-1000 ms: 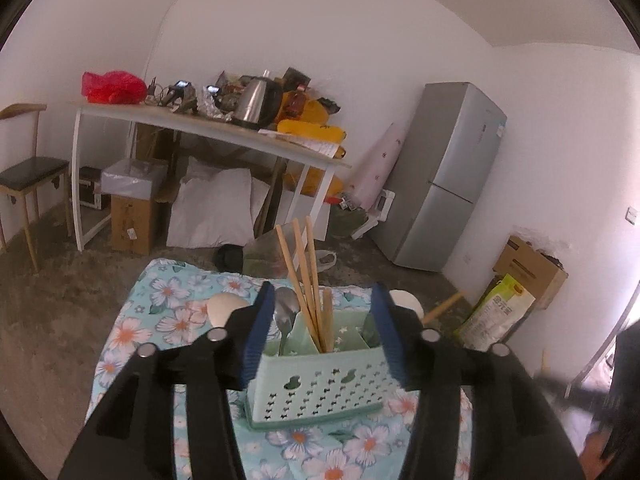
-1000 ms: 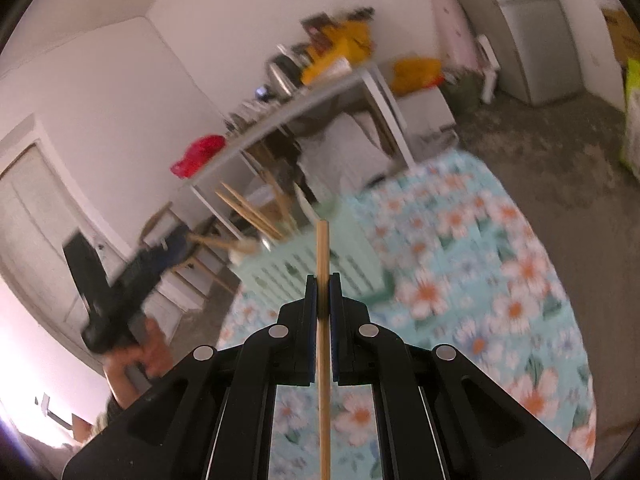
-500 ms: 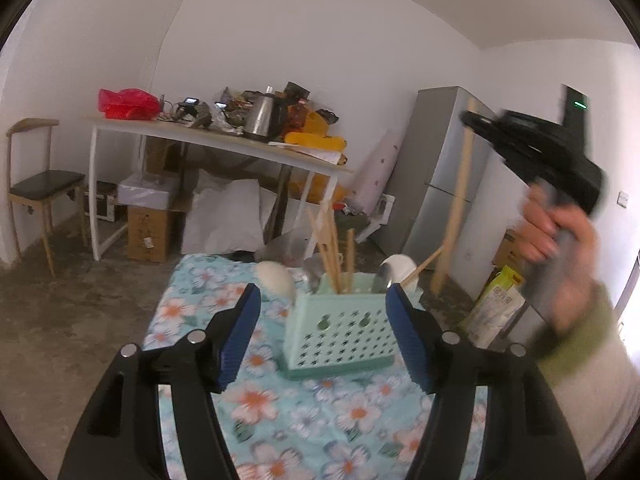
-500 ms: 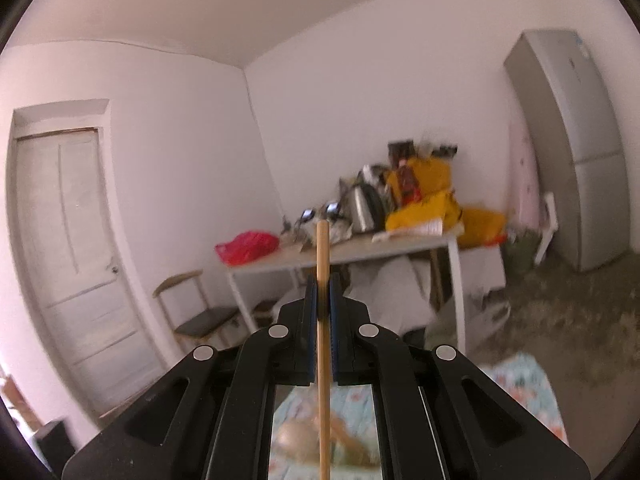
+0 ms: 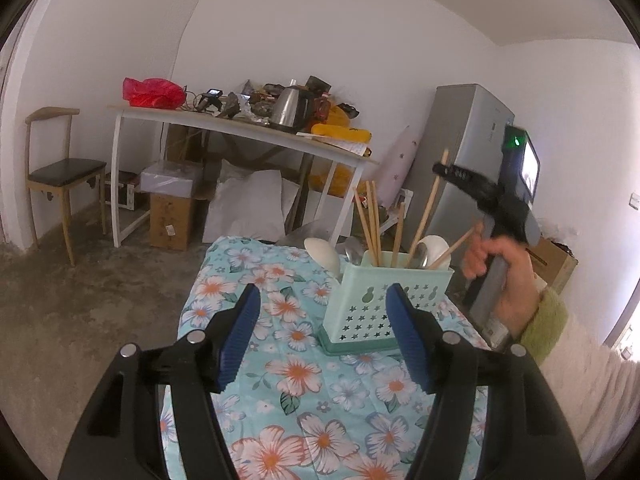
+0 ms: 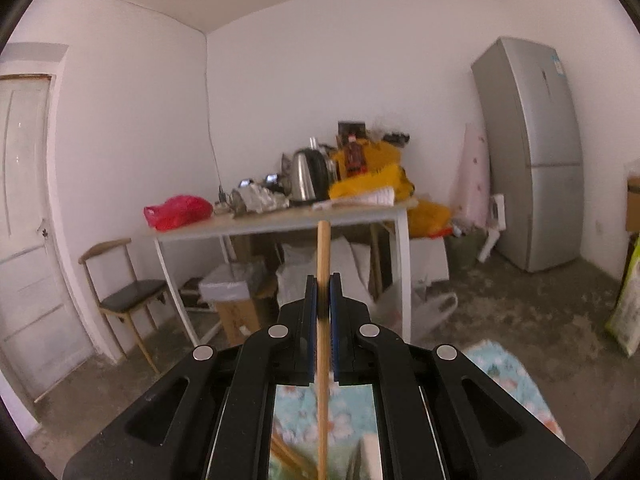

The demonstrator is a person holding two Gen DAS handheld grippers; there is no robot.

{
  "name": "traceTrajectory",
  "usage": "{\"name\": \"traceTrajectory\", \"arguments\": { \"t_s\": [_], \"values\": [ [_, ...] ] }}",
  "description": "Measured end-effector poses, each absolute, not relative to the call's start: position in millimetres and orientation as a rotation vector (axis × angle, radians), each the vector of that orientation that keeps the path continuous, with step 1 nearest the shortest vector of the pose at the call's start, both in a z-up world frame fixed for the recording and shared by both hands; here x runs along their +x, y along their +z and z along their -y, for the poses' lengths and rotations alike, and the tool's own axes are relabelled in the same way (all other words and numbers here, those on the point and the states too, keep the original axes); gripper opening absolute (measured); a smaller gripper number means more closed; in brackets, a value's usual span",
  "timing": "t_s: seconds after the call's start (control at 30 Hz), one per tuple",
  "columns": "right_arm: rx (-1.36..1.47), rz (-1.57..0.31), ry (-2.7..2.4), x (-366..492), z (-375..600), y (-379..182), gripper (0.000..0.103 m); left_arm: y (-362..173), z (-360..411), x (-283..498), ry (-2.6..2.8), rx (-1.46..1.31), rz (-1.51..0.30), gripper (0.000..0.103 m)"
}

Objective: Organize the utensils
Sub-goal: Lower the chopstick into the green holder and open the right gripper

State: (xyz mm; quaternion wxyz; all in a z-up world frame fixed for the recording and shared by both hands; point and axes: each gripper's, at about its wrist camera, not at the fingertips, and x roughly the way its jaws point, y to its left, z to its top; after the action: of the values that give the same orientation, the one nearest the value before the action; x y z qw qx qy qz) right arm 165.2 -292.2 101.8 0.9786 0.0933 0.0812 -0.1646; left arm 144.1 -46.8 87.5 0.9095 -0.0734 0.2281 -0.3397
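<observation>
The right gripper [image 6: 323, 300] pinches an upright chopstick [image 6: 323, 256]; the left gripper [image 5: 322, 336] gapes empty before the holder [image 5: 384, 300].

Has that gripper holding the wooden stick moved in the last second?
Yes. The right gripper, shut on the chopstick, was off at the picture's edge in the left wrist view; now it hangs just right of the green utensil basket, in front of the fridge.

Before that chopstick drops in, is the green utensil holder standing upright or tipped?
Upright: the green utensil holder sits flat on the floral tablecloth, chopsticks and spoons standing in it.
</observation>
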Motion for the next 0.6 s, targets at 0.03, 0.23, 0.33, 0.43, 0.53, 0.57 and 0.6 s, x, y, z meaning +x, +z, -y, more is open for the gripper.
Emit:
{"name": "traceTrajectory", "arguments": {
  "t_s": [0.03, 0.23, 0.33, 0.43, 0.53, 0.57, 0.6],
  "values": [
    [0.205, -0.165, -0.325, 155, 292, 100, 0.006, 88, 49, 143, -0.704, -0.149, -0.469, 0.065],
    [0.275, -0.121, -0.296, 97, 293, 107, 0.019, 91, 63, 140, -0.735, -0.135, -0.468, 0.071],
    [0.318, -0.093, -0.292, 59, 293, 110, 0.023, 95, 72, 135, -0.756, -0.127, -0.465, 0.075],
    [0.362, -0.103, -0.298, 22, 290, 104, 0.029, 99, 80, 128, -0.769, -0.111, -0.467, 0.082],
    [0.362, -0.186, -0.305, 0, 279, 91, 0.045, 102, 90, 121, -0.749, -0.090, -0.475, 0.092],
    [0.344, -0.240, -0.314, -2, 273, 85, 0.050, 102, 94, 119, -0.734, -0.078, -0.481, 0.096],
    [0.317, -0.308, -0.334, -1, 266, 78, 0.058, 102, 98, 119, -0.718, -0.069, -0.488, 0.097]
  ]
}}
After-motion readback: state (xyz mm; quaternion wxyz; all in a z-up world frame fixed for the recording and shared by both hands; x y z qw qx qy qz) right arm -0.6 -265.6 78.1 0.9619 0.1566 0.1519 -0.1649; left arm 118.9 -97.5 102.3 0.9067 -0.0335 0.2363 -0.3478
